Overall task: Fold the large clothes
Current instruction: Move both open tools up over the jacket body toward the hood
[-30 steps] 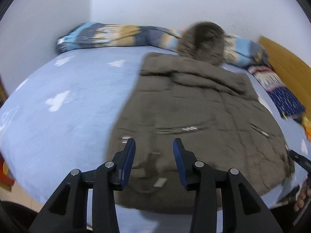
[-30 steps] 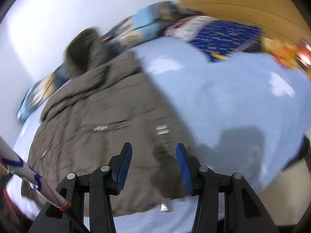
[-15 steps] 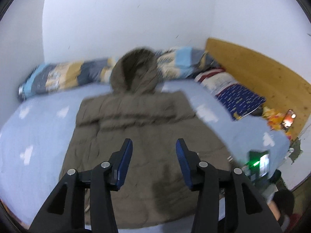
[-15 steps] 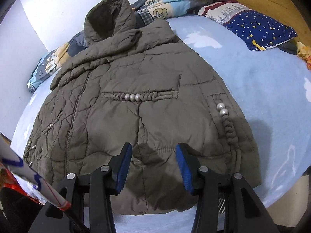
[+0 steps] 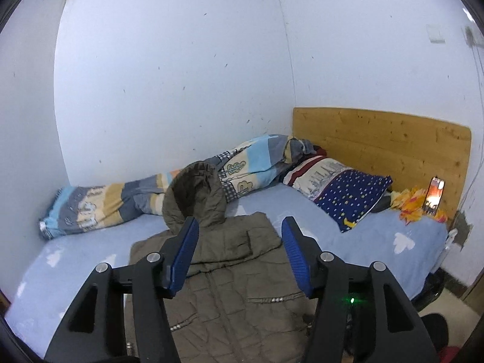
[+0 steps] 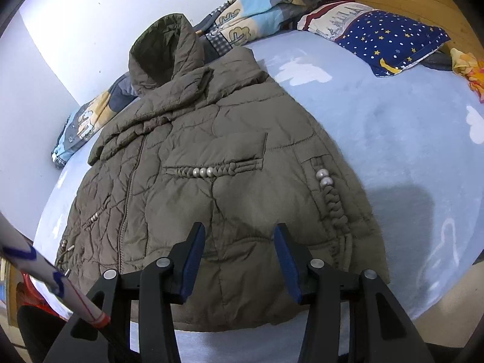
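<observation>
An olive-brown quilted hooded jacket [image 6: 217,163] lies flat, front up and zipped, on a light blue bed [image 6: 393,139], hood toward the wall. It also shows in the left wrist view [image 5: 239,275]. My left gripper [image 5: 239,257] is open and empty, raised above the jacket's lower half and facing the hood. My right gripper [image 6: 239,257] is open and empty, just above the jacket's hem on its right half.
A rolled patterned quilt [image 5: 136,193] lies along the wall behind the hood. A star-print pillow [image 5: 354,196] and a lit phone [image 5: 435,195] sit by the wooden headboard [image 5: 381,139]. A white pole [image 6: 45,275] crosses the right wrist view's lower left.
The left gripper has lifted and tilted up, so it now looks at the wall and headboard. The right gripper has settled over the jacket's hem and barely moved in the last half second.
</observation>
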Demonstrator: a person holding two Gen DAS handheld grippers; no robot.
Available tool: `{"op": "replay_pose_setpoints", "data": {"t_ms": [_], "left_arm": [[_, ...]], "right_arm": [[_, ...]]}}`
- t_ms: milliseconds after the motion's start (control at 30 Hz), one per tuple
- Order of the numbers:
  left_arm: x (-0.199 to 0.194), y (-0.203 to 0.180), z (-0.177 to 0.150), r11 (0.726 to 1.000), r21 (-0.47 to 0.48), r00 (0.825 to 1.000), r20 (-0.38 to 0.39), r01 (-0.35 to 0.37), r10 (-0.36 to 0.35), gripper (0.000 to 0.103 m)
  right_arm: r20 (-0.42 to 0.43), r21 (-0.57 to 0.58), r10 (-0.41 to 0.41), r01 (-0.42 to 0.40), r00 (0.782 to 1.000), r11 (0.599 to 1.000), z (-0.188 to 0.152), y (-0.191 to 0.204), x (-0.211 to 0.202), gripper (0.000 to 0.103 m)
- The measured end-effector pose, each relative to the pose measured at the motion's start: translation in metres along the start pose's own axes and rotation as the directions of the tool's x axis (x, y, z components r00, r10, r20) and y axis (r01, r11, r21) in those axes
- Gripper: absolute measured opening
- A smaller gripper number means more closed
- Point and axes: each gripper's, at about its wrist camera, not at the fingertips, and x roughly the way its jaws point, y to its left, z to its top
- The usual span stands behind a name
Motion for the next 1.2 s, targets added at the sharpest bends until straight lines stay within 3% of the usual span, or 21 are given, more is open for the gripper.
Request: {"op": "replay_pose_setpoints", "data": {"t_ms": [467,567,733,867,967,1033,1133,1200], "left_arm": [[0.014,0.027,-0.026,0.995,-0.042,0.991,-0.105,-0.086,0.081,0.058],[0.025,0.044,-0.045,0.989,-0.069,0.979,-0.162,-0.134,0.122,0.059],[0.044,0.082,-0.086,0.966,-0.152,0.942,-0.298,-0.208,0.156,0.059],[0.045,0.102,-0.103,0.952,-0.196,0.924,-0.348,-0.235,0.156,0.059],[0.038,0.114,-0.103,0.942,-0.240,0.927,-0.345,-0.235,0.144,0.059],[0.033,0.121,-0.098,0.937,-0.252,0.933,-0.328,-0.240,0.150,0.059],[0.027,0.127,-0.094,0.933,-0.284,0.942,-0.310,-0.221,0.129,0.059],[0.026,0.131,-0.094,0.932,-0.299,0.947,-0.301,-0.206,0.113,0.059]], "right_arm": [[-0.031,-0.077,0.008,-0.010,1.000,0.997,-0.002,0.032,0.007,0.052],[-0.061,-0.081,-0.010,0.005,0.998,0.997,-0.002,0.034,0.016,0.054],[-0.184,-0.082,-0.041,0.026,0.982,0.996,-0.012,0.038,0.046,0.054],[-0.192,-0.144,-0.088,0.060,0.977,0.988,-0.016,0.052,0.053,0.064],[-0.178,-0.144,-0.092,0.067,0.980,0.987,-0.015,0.056,0.051,0.064],[-0.116,-0.136,-0.053,0.037,0.992,0.990,-0.011,0.061,0.039,0.051],[-0.016,-0.167,0.002,-0.005,1.000,0.986,-0.005,0.070,0.019,0.051],[-0.022,-0.180,-0.007,0.003,1.000,0.984,-0.008,0.071,0.021,0.051]]}}
